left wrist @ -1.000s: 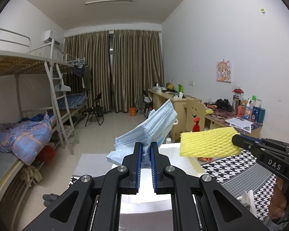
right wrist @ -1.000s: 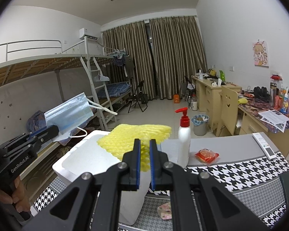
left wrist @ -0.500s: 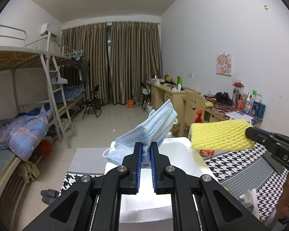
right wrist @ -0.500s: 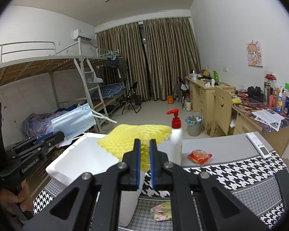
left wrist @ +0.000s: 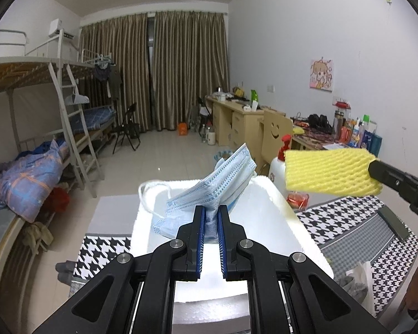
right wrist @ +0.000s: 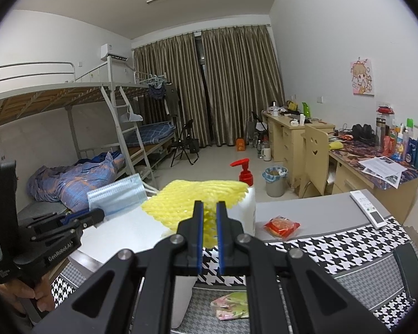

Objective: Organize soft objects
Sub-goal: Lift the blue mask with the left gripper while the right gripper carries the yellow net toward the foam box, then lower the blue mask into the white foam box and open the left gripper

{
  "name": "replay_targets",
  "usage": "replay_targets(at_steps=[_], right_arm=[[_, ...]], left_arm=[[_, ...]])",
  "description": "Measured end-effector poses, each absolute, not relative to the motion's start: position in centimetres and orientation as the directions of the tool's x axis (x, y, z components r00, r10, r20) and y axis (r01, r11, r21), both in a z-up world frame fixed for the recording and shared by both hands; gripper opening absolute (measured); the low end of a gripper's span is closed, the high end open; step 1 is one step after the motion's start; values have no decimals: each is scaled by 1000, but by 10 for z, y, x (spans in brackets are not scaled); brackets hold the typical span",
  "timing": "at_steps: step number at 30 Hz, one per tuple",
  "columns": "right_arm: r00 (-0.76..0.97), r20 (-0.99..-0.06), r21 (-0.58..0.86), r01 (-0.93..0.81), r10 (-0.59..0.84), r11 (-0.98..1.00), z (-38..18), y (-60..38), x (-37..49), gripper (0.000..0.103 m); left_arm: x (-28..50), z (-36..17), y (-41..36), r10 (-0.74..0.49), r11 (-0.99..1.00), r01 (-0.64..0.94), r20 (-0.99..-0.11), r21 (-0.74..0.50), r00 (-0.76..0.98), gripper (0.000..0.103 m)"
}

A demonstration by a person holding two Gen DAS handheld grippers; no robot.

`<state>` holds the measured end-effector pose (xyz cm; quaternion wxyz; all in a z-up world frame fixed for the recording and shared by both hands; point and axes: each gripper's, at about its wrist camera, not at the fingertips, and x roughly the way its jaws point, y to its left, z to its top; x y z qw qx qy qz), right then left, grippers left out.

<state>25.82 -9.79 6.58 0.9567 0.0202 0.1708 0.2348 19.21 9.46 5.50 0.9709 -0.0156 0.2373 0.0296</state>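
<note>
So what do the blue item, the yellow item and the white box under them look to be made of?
Blue masks: thin nonwoven fabric, matte, going by the pleats, stitched edge and white ear loop. Yellow sleeve: soft foam netting, matte, with an open diamond mesh. White box: probably expanded polystyrene foam; thick walls, and a grainy, beaded look at the near edge.

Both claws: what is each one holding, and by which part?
Left claw pinches the blue face masks at their lower edge; right claw pinches the yellow foam net at its near edge.
</note>
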Motion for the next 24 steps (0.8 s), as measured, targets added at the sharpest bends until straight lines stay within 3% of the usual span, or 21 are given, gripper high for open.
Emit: replay_targets(at_steps=[12, 16, 19, 20, 24], right_arm=[[837, -315, 125, -430, 447, 894, 67, -102, 258, 11], [835, -319, 127, -431, 448, 894, 68, -103, 259, 11], [837, -317, 128, -428, 446, 895, 68, -103, 259, 11], [837, -317, 129, -427, 445, 895, 68, -103, 259, 11], [836, -319, 124, -431, 447, 894, 69, -101, 260, 11]], left_arm=[[204, 42, 90, 47, 998, -66, -529, -17, 848, 10], [208, 40, 92, 53, 997, -71, -543, -13, 838, 18], [205, 40, 91, 73, 996, -86, -532, 0, 844, 48], [204, 41, 91, 68, 996, -84, -527, -7, 847, 63], [197, 46, 91, 84, 996, -93, -498, 8, 863, 83]])
